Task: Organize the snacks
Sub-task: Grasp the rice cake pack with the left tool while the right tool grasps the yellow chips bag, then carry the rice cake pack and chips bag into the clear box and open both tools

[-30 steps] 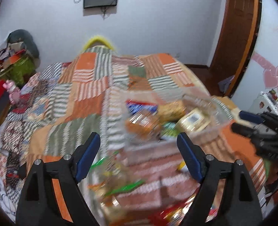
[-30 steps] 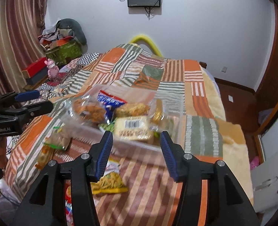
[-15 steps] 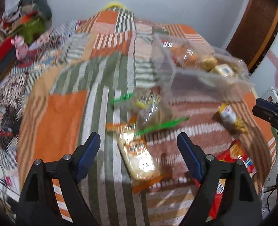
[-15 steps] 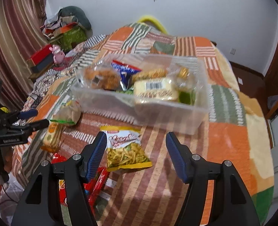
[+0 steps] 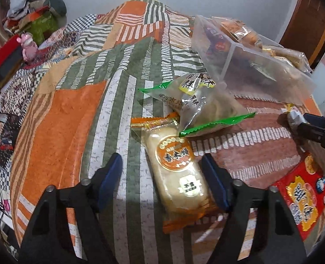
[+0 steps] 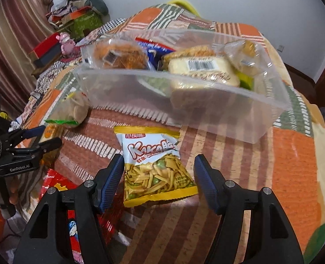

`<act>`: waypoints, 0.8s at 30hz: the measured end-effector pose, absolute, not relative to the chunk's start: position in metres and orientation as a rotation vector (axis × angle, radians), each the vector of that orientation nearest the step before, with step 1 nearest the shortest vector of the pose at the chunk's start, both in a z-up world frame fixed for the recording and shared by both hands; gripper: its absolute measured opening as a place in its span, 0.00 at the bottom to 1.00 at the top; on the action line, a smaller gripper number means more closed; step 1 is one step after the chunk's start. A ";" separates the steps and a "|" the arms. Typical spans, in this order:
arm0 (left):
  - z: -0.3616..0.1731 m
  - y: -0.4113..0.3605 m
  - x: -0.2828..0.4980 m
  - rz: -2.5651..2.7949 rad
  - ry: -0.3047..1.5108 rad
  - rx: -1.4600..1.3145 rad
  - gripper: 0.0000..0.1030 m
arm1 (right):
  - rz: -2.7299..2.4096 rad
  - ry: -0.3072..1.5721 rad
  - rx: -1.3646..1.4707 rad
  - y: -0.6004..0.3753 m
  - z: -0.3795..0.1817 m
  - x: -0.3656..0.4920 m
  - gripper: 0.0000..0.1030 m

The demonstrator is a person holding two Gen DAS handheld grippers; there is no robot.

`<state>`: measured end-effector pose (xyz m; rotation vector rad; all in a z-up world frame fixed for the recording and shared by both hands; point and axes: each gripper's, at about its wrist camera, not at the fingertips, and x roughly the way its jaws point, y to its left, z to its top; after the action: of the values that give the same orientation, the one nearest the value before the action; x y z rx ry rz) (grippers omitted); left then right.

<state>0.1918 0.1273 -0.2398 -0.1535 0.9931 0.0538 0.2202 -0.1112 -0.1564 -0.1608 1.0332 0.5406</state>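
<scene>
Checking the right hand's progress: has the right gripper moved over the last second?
Yes. The right gripper came down and closer to the yellow snack bag, which now lies between its open fingers; the clear plastic bin sits farther up the view.

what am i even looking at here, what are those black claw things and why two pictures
The black claws are two hand-held grippers, one per hand, each carrying a fisheye camera looking along its fingers. One picture is from the left gripper, open above an orange-wrapped cake packet beside a green-edged snack bag. The other is from the right gripper, open around a yellow Kaka snack bag. All lie on a patchwork bedspread, near a clear plastic bin already holding snacks. Nothing is held.
</scene>
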 end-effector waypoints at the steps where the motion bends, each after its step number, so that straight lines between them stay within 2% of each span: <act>1: -0.240 0.127 0.191 0.065 0.986 -0.146 0.60 | 0.541 1.037 -0.163 -0.111 -0.158 0.221 0.61; 3: -0.240 0.130 0.191 0.076 0.976 -0.148 0.44 | 0.545 1.055 -0.168 -0.110 -0.163 0.222 0.61; 5: -0.239 0.135 0.191 0.084 0.974 -0.165 0.34 | 0.541 1.047 -0.163 -0.111 -0.163 0.222 0.56; 6: -0.238 0.138 0.191 0.082 0.975 -0.176 0.34 | 0.538 1.044 -0.162 -0.112 -0.162 0.222 0.51; 11: -0.231 0.140 0.187 0.085 0.967 -0.183 0.33 | 0.540 1.027 -0.149 -0.115 -0.158 0.221 0.43; 16: -0.209 0.140 0.178 0.096 0.919 -0.177 0.33 | 0.533 0.989 -0.158 -0.119 -0.149 0.219 0.30; 19: -0.190 0.140 0.175 0.095 0.875 -0.183 0.33 | 0.528 0.974 -0.148 -0.124 -0.143 0.218 0.25; 24: -0.161 0.135 0.173 0.072 0.818 -0.183 0.33 | 0.513 0.952 -0.131 -0.138 -0.133 0.213 0.25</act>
<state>0.1726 0.1346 -0.1610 -0.1830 0.8177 0.0722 0.2133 -0.1380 -0.1333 -0.1308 0.9516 0.5134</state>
